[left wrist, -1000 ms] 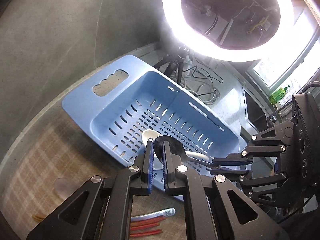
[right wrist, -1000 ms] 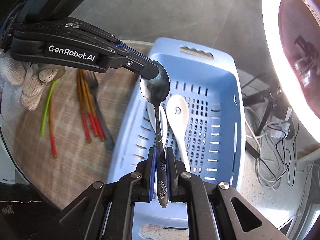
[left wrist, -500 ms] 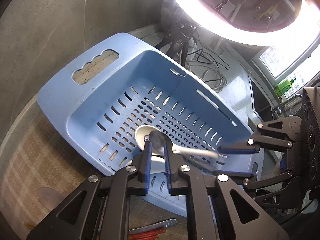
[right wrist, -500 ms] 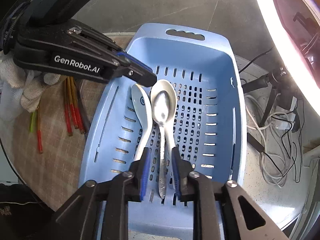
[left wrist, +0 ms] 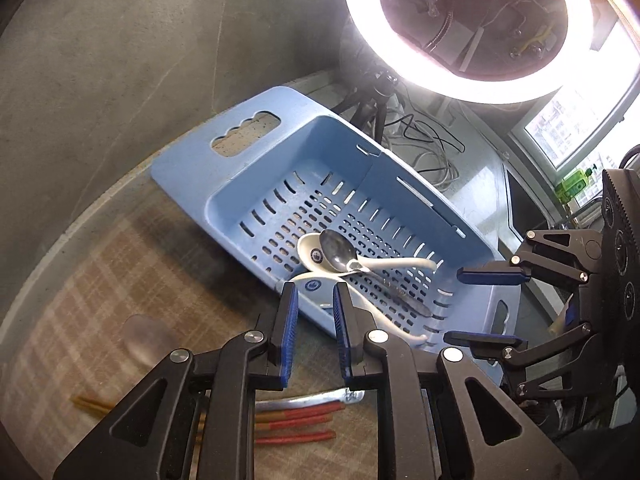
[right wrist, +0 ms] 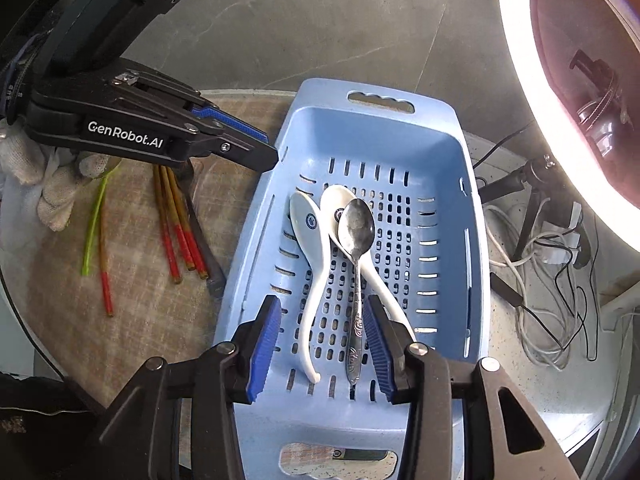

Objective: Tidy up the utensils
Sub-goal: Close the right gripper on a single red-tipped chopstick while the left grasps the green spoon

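A blue slotted basket [right wrist: 476, 216] [left wrist: 280, 152] holds a metal spoon [right wrist: 356, 228] [left wrist: 338, 248] lying across two white ceramic spoons [right wrist: 308, 224] [left wrist: 310, 248]. My right gripper [right wrist: 322, 338] is open and empty above the basket's near end, its fingers either side of the spoon handles. It also shows at the right of the left wrist view [left wrist: 486, 306]. My left gripper [left wrist: 314, 322] is open and empty, just outside the basket's left wall; it also shows in the right wrist view [right wrist: 262, 152].
Red-tipped chopsticks [right wrist: 180, 236] [left wrist: 296, 424], a green-tipped pair [right wrist: 94, 232] and a metal utensil handle [left wrist: 308, 400] lie on the woven mat [right wrist: 132, 264] left of the basket. A ring light [left wrist: 440, 76] on a tripod and loose cables [right wrist: 540, 280] stand beyond the table edge.
My right gripper opened and let go of the metal spoon, which now lies in the basket on the white spoons. My left gripper drew back out of the basket to its left.
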A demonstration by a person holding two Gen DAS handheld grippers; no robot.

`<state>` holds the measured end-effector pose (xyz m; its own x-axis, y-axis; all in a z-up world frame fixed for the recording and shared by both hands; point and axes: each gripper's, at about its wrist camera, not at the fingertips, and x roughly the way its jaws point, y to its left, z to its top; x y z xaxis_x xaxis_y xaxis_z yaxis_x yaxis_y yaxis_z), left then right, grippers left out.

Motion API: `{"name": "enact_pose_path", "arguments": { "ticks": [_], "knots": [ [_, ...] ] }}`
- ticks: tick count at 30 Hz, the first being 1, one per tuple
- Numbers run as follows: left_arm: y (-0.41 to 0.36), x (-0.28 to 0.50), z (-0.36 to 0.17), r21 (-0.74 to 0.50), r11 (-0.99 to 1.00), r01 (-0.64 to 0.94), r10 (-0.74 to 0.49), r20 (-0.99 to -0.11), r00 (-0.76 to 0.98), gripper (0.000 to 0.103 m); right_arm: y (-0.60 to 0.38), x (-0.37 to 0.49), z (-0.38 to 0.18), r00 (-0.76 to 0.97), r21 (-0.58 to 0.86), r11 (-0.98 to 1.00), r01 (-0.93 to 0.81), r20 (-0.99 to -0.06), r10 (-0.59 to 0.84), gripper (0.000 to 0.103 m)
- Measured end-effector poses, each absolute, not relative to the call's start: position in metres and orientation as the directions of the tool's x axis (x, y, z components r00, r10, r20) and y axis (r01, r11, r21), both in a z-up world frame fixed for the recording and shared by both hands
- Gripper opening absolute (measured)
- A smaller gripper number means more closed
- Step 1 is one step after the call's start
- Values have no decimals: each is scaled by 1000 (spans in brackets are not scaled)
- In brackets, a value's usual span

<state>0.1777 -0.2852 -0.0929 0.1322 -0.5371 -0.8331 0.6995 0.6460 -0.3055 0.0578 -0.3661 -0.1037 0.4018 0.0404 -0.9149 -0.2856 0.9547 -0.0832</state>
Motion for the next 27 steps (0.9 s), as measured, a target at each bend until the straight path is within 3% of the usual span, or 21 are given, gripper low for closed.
{"name": "enact_pose_path", "arguments": {
  "ticks": [13, 17, 27],
  "knots": [
    [-186, 140, -71, -318, 742, 590, -524, -825, 214, 16, -309, 38, -86, 453, -59, 936, -346, -885, 112, 46],
    [-149, 132, -68, -324, 785, 528, -508, -825, 249, 16, -292, 44, -88, 429, -19, 929, -370, -890, 153, 52],
    [-86, 130, -110, -318, 890, 328, -409, -874, 263, 16, -237, 56, -112, 344, 52, 882, -468, -909, 237, 52]
  ]
}}
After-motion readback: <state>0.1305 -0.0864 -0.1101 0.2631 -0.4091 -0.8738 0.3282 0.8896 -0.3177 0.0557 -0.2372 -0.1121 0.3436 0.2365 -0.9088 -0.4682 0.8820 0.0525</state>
